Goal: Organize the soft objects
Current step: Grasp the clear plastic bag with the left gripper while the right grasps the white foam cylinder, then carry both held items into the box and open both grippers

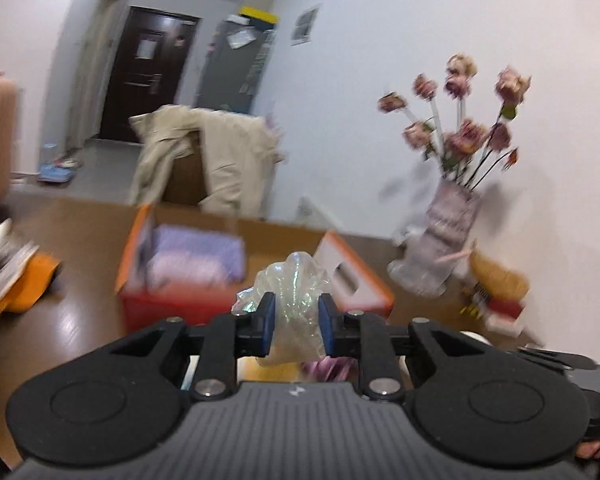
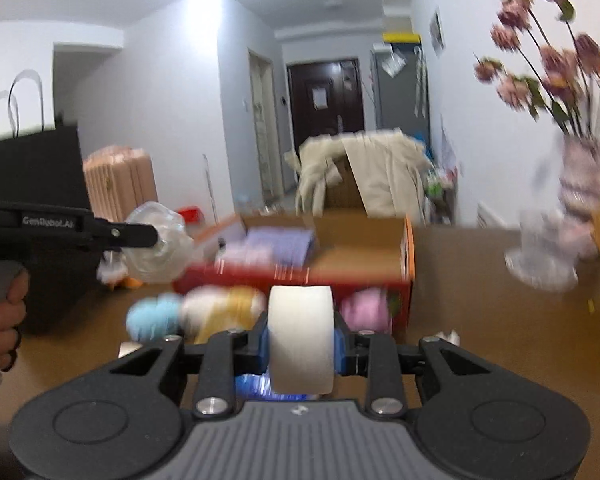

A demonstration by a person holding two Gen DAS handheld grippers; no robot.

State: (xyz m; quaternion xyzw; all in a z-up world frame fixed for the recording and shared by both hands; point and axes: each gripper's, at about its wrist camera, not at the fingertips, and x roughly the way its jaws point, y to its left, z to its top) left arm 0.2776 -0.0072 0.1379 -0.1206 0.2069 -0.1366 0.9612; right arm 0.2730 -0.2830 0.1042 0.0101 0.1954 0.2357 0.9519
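Brown wood tabletop [image 2: 480, 320], white walls, a dark door [image 2: 324, 100] down the hall. Everything's motion-blurred, so the blue, yellow and pink plush toys [image 2: 220, 312] in front of the orange box [image 2: 408, 264] are just fuzzy blobs. The left gripper [image 1: 297, 316] is clamped on a crinkly clear plastic bag [image 1: 296, 292], held up above the tabletop near the box. The right gripper [image 2: 301, 344] is squeezing a smooth white foam block [image 2: 301, 332] with rounded ends. Folded purple cloth [image 1: 198, 260] sits inside the box.
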